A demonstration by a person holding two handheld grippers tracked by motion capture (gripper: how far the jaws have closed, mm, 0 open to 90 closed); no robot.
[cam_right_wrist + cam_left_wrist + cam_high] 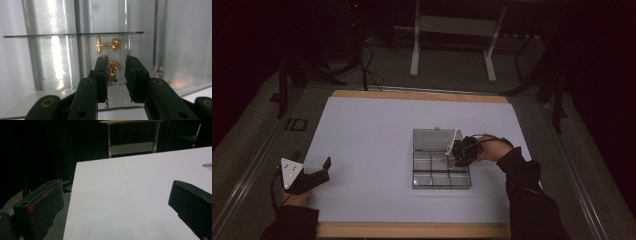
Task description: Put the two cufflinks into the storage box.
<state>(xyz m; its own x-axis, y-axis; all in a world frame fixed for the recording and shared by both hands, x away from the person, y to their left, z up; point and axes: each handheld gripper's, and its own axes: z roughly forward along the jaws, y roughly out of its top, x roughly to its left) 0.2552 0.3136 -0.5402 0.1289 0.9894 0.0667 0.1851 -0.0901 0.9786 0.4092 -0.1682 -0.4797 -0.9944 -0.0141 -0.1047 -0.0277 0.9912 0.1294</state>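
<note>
Over the clear compartment box [442, 167], high view: right gripper [460, 154] dips in; left gripper [314, 175] idles, spread, well apart. Right gripper view: right gripper [117, 65], jaws slightly parted, straddles the near gold cufflink [113, 70], post pointing back toward the camera.

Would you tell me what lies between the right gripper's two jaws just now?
In the right gripper view, a gold cufflink lies between the jaws of the right gripper, inside the clear box; a second cufflink lies just beyond.
</note>
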